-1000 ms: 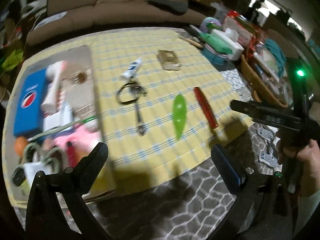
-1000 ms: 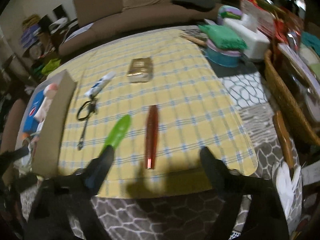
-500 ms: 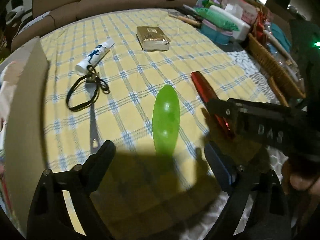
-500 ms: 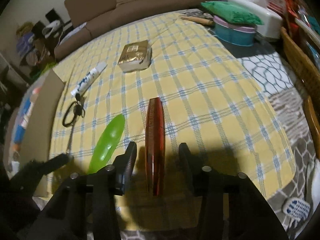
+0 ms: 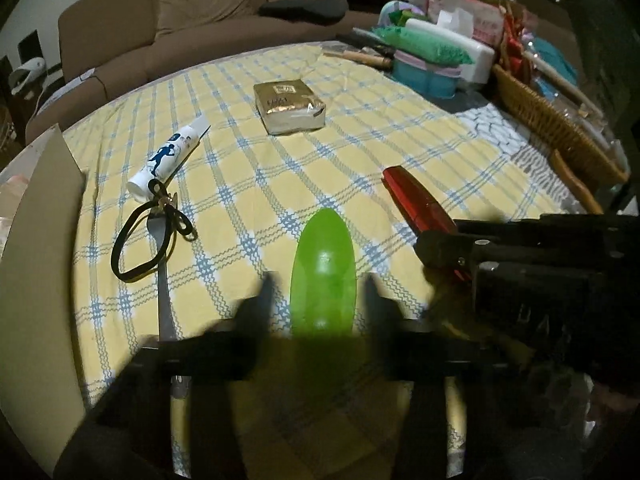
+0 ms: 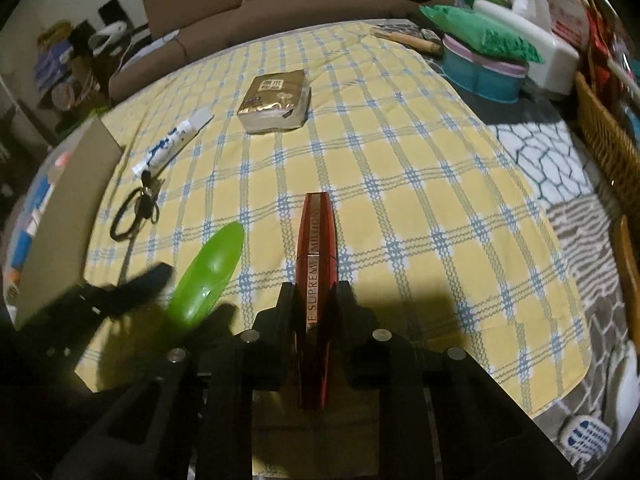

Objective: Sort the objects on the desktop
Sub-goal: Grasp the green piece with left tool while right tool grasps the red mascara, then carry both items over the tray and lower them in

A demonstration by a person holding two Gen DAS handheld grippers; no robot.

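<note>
1. The checked cloth (image 5: 360, 128) is carrying every loose item.
2. The left gripper (image 5: 316, 292), fingers spread, is straddling the green case (image 5: 323, 268); pinching comes next, I judge.
3. The right gripper (image 6: 316, 300) is pinching the red tube (image 6: 316, 248), lying on the cloth; lifting looks next.

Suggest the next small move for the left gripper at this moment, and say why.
Probably close the left gripper on the green case. Its blurred fingers sit on either side of the case with gaps showing, so nothing is gripped yet. The right gripper is already shut on the red mascara tube, so both items could then likely be lifted off the yellow checked cloth together.
</note>
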